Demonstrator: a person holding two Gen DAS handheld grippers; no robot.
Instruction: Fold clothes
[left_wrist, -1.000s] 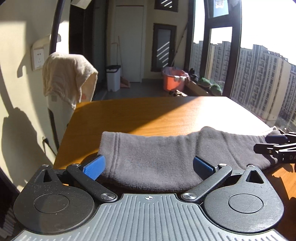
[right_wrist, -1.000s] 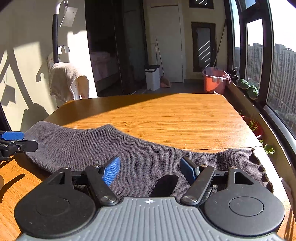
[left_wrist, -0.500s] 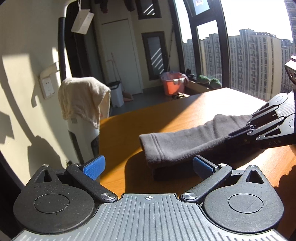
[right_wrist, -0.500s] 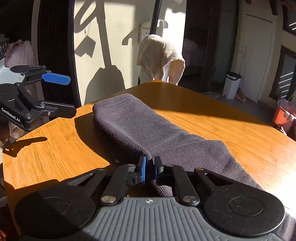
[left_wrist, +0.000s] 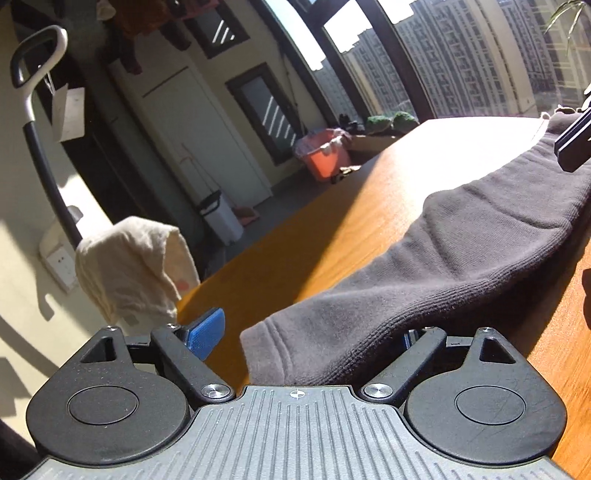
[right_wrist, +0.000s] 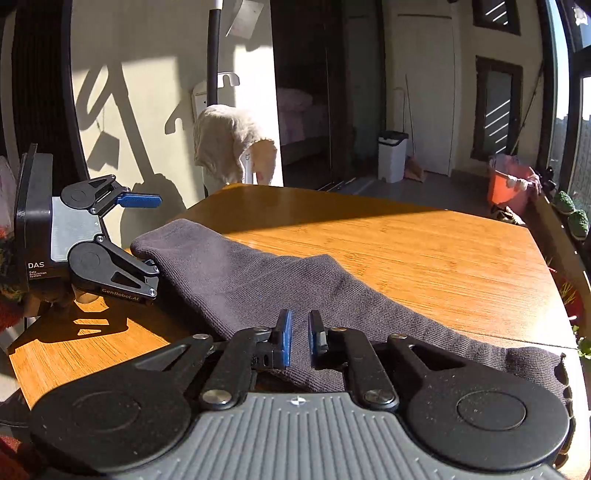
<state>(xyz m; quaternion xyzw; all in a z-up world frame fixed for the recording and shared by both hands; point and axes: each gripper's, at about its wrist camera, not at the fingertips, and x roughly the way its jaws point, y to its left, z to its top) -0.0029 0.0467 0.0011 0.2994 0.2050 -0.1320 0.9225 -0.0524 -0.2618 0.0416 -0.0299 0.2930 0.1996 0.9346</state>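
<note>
On the sunny wooden table (right_wrist: 424, 251) lies a soft, floppy grey garment (right_wrist: 258, 273); the right gripper (right_wrist: 299, 338) pinches its near edge, while the left gripper (left_wrist: 314, 332) is wide open around its corner.

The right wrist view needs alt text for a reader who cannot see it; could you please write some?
The right hand-held gripper is nearly shut over the near edge of a dark grey garment lying on a wooden table. At left, the left hand-held gripper is open around the garment's far end. A cream cloth hangs behind.
</note>
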